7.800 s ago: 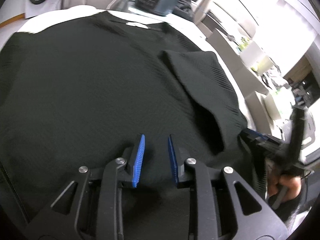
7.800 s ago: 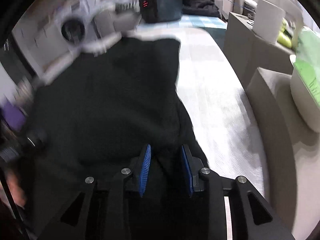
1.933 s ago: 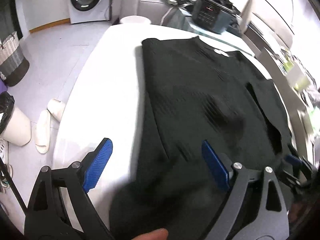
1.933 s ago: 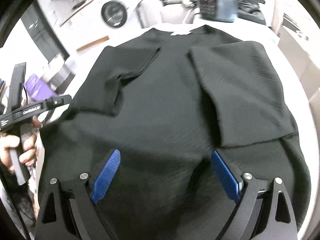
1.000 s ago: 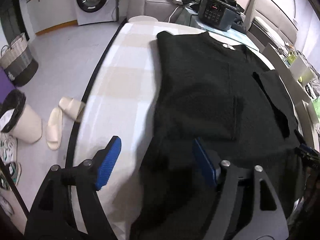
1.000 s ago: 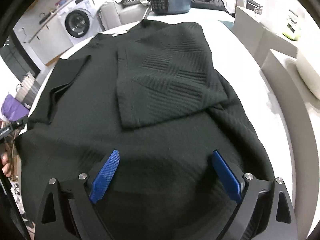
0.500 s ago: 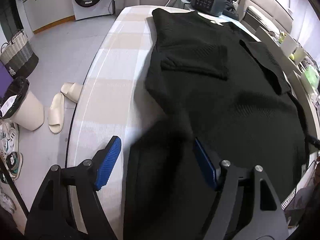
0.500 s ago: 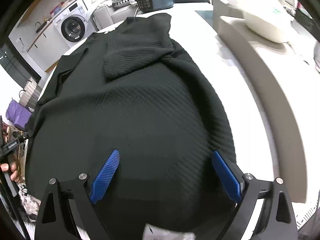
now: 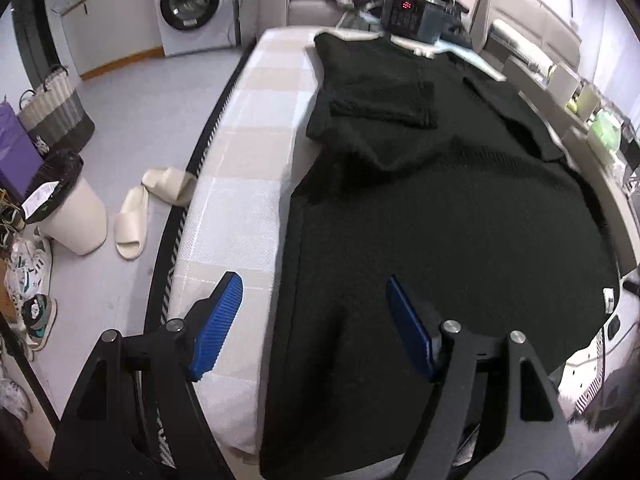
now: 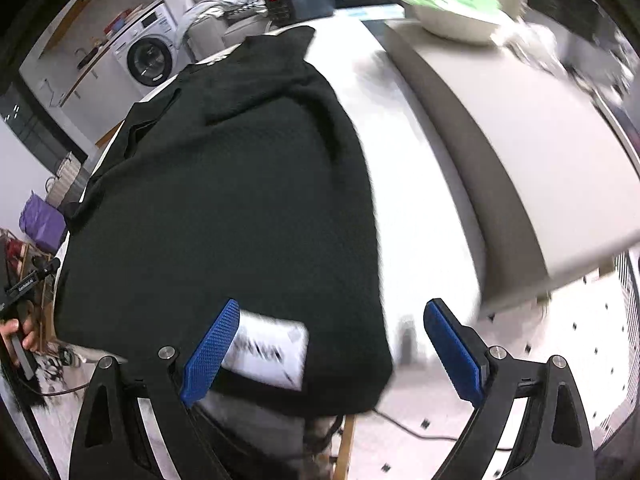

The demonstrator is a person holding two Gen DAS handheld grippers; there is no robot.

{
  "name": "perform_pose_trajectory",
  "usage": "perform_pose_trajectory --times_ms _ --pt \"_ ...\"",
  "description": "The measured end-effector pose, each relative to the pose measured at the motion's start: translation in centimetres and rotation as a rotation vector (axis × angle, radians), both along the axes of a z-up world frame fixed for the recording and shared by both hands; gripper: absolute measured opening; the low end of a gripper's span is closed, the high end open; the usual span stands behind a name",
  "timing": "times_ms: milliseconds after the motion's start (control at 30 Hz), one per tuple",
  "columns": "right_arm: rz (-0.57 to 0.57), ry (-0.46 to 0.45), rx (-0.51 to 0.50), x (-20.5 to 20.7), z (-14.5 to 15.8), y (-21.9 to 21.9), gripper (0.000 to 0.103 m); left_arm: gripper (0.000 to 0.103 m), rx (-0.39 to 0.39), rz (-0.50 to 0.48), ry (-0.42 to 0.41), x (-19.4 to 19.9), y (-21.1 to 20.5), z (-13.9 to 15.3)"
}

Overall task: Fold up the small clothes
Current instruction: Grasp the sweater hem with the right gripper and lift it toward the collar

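Black knit sweater (image 9: 440, 208) lies spread flat on a pale checked bench (image 9: 256, 148), its neck toward the far end and its hem at the near edge, where the fabric hangs slightly over. Both sleeves are folded inward across the chest; the left one (image 9: 384, 100) forms a flat rectangle on the body. In the right wrist view the sweater (image 10: 224, 208) covers the left part of the bench, and a white tag (image 10: 268, 350) shows at the hem corner.

The left tool (image 9: 316, 324) stands wide open above the sweater's near left edge, one blue pad over bare bench, the other over fabric, gripping nothing. The right tool (image 10: 332, 352) is also wide open, empty, above the near right hem corner.

A black appliance with a red display (image 9: 408, 16) sits beyond the neck. On the floor to the left are a washing machine (image 9: 192, 4), cream slippers (image 9: 152, 204) and a lined bin (image 9: 68, 212).
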State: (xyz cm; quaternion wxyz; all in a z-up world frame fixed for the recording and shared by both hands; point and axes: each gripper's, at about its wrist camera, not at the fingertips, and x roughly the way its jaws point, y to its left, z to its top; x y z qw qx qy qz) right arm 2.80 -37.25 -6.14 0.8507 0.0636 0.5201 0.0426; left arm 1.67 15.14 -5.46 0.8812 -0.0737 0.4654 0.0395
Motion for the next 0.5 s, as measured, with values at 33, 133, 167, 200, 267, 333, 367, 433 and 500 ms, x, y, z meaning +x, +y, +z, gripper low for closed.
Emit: perform_pose_trajectory --times_ms 33,133,167,200,267,333,367,433,500 --pt "-0.005 0.010 0.001 -0.9 -0.4 -0.4 0.095 0.071 -0.012 0.002 -0.013 -0.5 -0.2 0.2" --pt "-0.009 0.013 0.035 -3.1 -1.6 -1.1 0.095 0.071 -0.039 0.005 -0.049 -2.0 -0.8 0.4" --pt "-0.016 0.010 0.062 -3.7 -2.1 -1.3 0.095 0.072 -0.037 0.009 -0.062 -2.6 -1.0 0.4" --pt "-0.021 0.004 0.090 -4.3 -2.7 -1.5 0.095 0.071 -0.035 0.010 -0.065 -2.9 -1.1 0.3" --pt "-0.014 -0.032 0.159 -4.9 -3.7 -1.8 0.094 0.071 -0.032 0.010 -0.065 -3.6 -1.3 0.1" --pt "-0.010 -0.057 0.198 -4.2 -4.5 -1.5 0.089 0.071 -0.028 0.006 -0.054 -4.4 -1.6 -0.3" --pt "-0.002 -0.071 0.215 -4.1 -4.8 -1.5 0.086 0.071 -0.018 0.006 -0.050 -4.8 -1.7 -0.4" --pt "0.009 -0.093 0.234 -3.8 -5.1 -1.5 0.085 0.072 -0.003 0.004 -0.052 -5.7 -1.9 -0.6" --pt "0.024 -0.099 0.254 -3.4 -5.6 -1.6 0.082 0.072 -0.006 0.001 -0.062 -6.4 -2.0 -0.7"
